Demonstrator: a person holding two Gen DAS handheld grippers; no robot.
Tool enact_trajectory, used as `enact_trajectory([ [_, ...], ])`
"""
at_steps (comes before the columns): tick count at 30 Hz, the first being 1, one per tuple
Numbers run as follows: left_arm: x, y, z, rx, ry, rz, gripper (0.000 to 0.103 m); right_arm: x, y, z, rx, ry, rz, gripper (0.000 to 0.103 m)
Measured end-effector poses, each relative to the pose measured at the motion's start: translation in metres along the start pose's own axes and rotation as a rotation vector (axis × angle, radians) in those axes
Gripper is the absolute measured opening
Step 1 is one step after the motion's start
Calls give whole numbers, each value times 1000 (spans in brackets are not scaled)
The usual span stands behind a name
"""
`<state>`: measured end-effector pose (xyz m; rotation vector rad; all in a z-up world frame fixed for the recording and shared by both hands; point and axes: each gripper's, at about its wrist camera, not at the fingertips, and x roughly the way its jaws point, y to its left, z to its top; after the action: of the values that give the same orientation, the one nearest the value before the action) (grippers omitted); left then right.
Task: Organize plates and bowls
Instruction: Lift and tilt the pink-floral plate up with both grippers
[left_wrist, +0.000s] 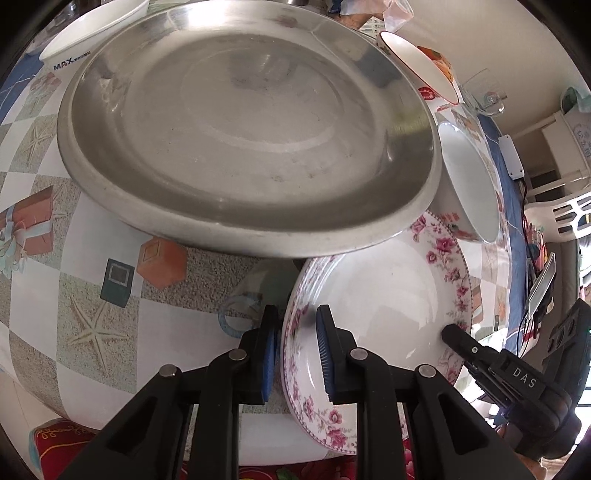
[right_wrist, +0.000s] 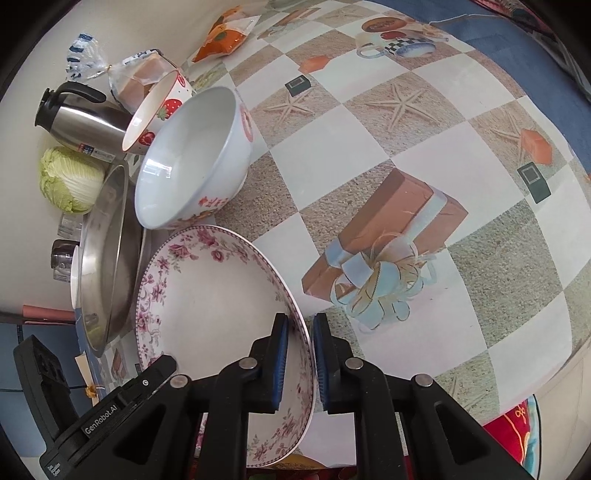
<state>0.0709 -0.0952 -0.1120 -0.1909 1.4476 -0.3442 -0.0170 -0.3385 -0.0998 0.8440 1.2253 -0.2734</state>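
A white plate with a pink flower rim (left_wrist: 388, 295) is held off the table by both grippers. My left gripper (left_wrist: 297, 354) straddles its left rim, with both pads close on it. My right gripper (right_wrist: 300, 363) straddles the opposite rim of the same plate (right_wrist: 207, 295); it shows in the left wrist view (left_wrist: 480, 354) too. A large steel plate (left_wrist: 243, 136) lies beyond and overlaps the flowered plate's far edge. A white bowl (left_wrist: 472, 184) and a smaller strawberry bowl (right_wrist: 159, 110) stand beside it.
A white MAX bowl (left_wrist: 85, 33) sits at the back left. A steel kettle (right_wrist: 81, 118), a cabbage (right_wrist: 70, 181), bagged food (right_wrist: 136, 81) and an orange packet (right_wrist: 225, 37) stand by the wall. The table has a checkered starfish cloth (right_wrist: 406, 110).
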Motion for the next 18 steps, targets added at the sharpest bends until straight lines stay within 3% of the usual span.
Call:
enact_trajectory([
  [9, -2, -10, 7, 42, -7, 2, 21, 0, -12, 16, 4, 2, 24, 14],
  [18, -24, -33, -2, 81, -53, -4, 12, -19, -15, 24, -40, -55, 44, 14],
])
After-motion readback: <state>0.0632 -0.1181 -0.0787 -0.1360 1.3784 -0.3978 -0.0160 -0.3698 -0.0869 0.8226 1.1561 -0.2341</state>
